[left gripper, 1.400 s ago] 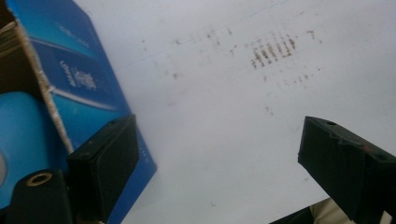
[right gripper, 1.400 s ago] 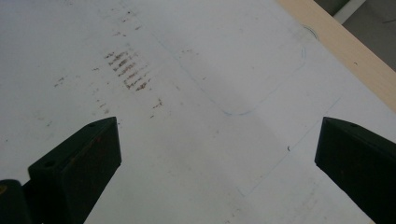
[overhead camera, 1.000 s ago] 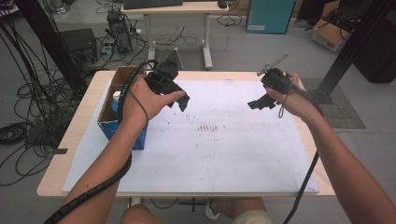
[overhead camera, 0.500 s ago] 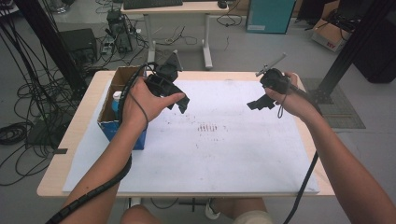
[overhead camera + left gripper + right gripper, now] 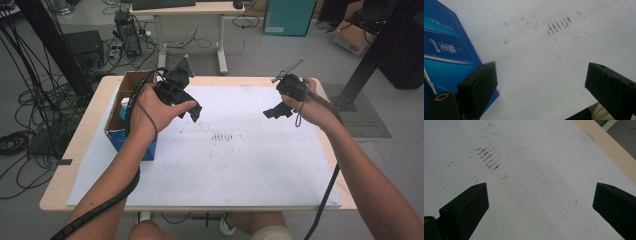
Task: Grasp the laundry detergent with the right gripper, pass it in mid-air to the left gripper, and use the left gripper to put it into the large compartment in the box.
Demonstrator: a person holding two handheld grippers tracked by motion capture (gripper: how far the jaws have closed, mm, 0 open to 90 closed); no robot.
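Both hands hold black two-jaw grippers above a white sheet (image 5: 215, 160) that covers the wooden table. My left gripper (image 5: 192, 111) hovers at the sheet's back left, beside the blue box (image 5: 125, 132); its jaws stand wide apart with nothing between them (image 5: 539, 85). My right gripper (image 5: 275, 111) hangs at the back right, also open and empty (image 5: 541, 205). A patch of brown smudge marks (image 5: 222, 136) lies on the sheet between the two grippers, the same marks (image 5: 557, 23) showing in the left gripper view and marks (image 5: 490, 157) in the right gripper view.
An open cardboard box with blue sides stands at the table's left edge, with a blue-capped item (image 5: 124, 106) inside. A faint pencilled outline (image 5: 559, 167) is drawn on the sheet. Desks, cables and black frame posts surround the table.
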